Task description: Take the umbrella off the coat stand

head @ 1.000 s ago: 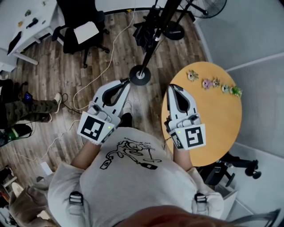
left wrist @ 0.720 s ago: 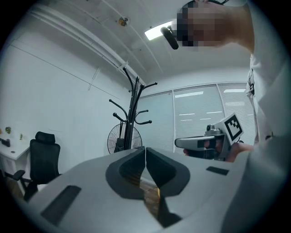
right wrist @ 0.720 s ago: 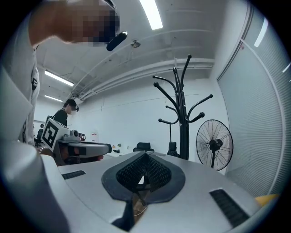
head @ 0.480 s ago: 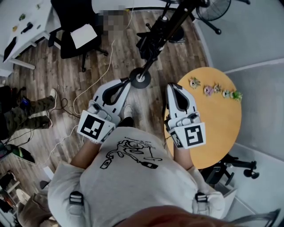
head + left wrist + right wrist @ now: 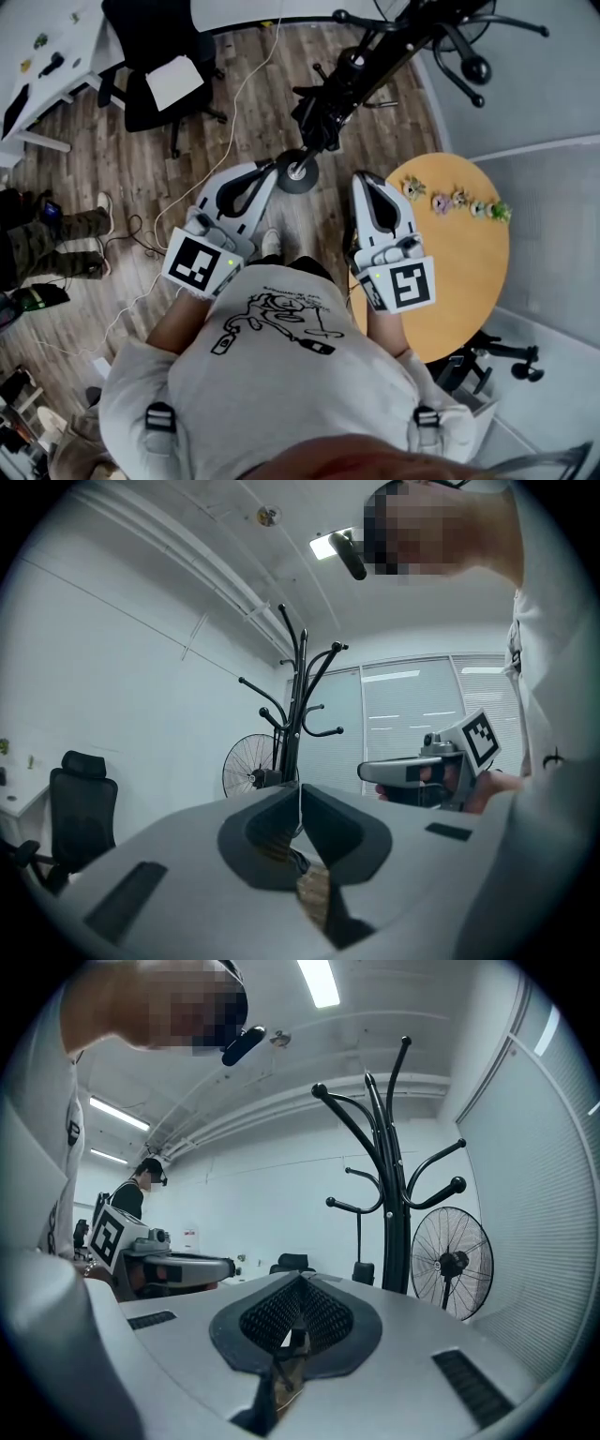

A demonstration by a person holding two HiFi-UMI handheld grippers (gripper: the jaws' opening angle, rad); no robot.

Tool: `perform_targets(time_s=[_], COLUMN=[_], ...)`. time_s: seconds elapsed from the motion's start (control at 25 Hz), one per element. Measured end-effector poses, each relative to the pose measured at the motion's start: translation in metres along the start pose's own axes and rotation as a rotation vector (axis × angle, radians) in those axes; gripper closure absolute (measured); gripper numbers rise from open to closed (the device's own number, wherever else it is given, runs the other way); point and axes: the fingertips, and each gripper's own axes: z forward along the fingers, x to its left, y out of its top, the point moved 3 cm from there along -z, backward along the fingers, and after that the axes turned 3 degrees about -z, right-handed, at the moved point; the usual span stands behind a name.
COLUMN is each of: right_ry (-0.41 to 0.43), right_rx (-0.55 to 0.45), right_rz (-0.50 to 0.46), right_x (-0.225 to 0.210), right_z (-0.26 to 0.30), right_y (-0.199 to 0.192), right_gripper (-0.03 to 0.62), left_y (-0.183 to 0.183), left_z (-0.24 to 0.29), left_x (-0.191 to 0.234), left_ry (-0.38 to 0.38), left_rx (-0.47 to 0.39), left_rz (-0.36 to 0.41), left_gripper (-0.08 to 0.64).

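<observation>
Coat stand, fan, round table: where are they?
coat stand (image 5: 397,1232), right gripper view, its black pole.
fan (image 5: 453,1262), right gripper view, its middle hub.
round table (image 5: 464,272), head view, bare yellow top.

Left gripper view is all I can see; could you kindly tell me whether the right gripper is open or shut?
Observer: The right gripper is shut, with nothing between its jaws.
Operator: Thank you. What is on the floor ahead, please?
Observer: The stand has a round base there. In the head view it shows just past the tip of the left gripper.
Operator: And is anything on the person's right?
Observer: A round wooden table stands there, with small figures in a row on it.
</observation>
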Motion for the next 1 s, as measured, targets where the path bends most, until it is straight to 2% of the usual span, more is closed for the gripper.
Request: perform_targets(time_s=[0.4, 0.72, 1.0], right_ry=[0.009, 0.028, 0.019], right_rx=[0.002, 0.001, -0.012], right_rz=[0.006, 0.006, 0.014], right_x=[-0.025, -0.058, -0.081], right_z=[0.014, 0.008, 0.002], right_y=[-0.002, -0.003, -0.004], right_gripper=[0.577, 0.577, 0.577], left_y=[0.001, -0.004, -0.005], left_z=[0.025, 0.055, 0.076], left_x=[0.009, -0.002, -0.012], left_ry=[0.011, 0.052, 0.048], left_rx=[0.004, 0.044, 0.043], left_rz=[-0.001, -0.002, 0.001], left_gripper=[0.548, 0.548, 0.548])
